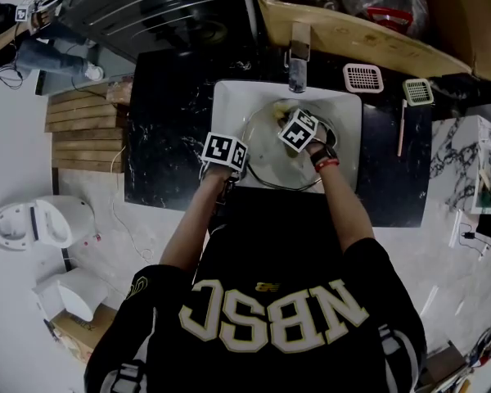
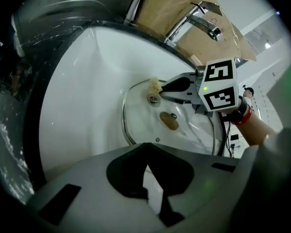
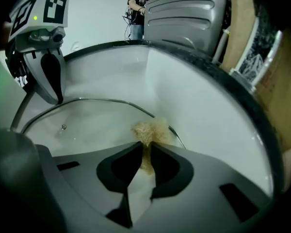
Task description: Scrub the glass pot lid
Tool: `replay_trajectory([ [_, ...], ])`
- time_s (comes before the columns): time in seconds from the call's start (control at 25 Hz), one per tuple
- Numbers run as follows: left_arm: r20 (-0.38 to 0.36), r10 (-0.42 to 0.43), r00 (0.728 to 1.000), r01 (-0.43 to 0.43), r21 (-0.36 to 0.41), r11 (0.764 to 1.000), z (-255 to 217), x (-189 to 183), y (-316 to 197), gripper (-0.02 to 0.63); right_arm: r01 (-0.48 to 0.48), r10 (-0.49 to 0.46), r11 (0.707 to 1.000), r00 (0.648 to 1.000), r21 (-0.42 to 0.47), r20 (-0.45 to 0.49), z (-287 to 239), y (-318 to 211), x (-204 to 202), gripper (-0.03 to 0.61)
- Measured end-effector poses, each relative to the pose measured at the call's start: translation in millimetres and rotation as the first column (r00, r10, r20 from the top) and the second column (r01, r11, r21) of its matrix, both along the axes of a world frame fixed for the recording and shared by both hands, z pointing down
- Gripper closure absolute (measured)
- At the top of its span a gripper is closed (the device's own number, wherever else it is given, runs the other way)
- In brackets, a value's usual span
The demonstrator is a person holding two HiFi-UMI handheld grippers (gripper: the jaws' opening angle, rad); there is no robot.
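Observation:
The glass pot lid [image 1: 270,155] lies tilted in the white sink [image 1: 229,105]. My left gripper [image 1: 244,166] is shut on the lid's near left rim; in the right gripper view its dark fingers [image 3: 52,84] come down onto the metal rim. The left gripper view shows the closed gripper [image 2: 145,165] low over the lid [image 2: 194,130], which has a brown patch [image 2: 169,121] near its middle. My right gripper [image 3: 146,161] is shut on a tan fibre scrubber [image 3: 148,129], which is pressed against the lid's far rim [image 3: 111,102]. The left gripper view shows this scrubber [image 2: 154,85] at the right gripper's [image 2: 161,87] tips.
A chrome faucet [image 1: 298,60] stands behind the sink, set in a black marble counter [image 1: 164,121]. A pink grid strainer [image 1: 362,78] and a pale one [image 1: 418,92] lie at the back right. A cardboard box [image 1: 352,31] is behind them, and wooden slats [image 1: 82,133] are to the left.

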State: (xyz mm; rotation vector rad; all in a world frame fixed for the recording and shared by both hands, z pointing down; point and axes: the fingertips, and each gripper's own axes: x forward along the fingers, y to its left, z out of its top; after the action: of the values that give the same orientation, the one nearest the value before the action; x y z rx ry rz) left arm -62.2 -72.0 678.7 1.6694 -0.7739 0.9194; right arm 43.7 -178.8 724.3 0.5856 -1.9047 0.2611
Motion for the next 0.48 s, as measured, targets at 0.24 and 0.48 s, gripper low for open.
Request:
replay_trajectory([
  [0.24, -0.01, -0.005, 1.0, 0.005, 0.004, 1.0, -0.8, 0.4, -1.2, 0.601, -0.054, 0.055, 0.998, 0.993, 0.009, -0.108, -6.0, 2.8, 53.3, 0.515],
  [0.48, -0.022, -0.015, 1.0, 0.015, 0.001, 1.0, 1.0, 0.1, 5.0, 0.601, 0.004, -0.026, 0.994, 0.979, -0.11, -0.202, -14.2, 43.1, 89.3, 0.514],
])
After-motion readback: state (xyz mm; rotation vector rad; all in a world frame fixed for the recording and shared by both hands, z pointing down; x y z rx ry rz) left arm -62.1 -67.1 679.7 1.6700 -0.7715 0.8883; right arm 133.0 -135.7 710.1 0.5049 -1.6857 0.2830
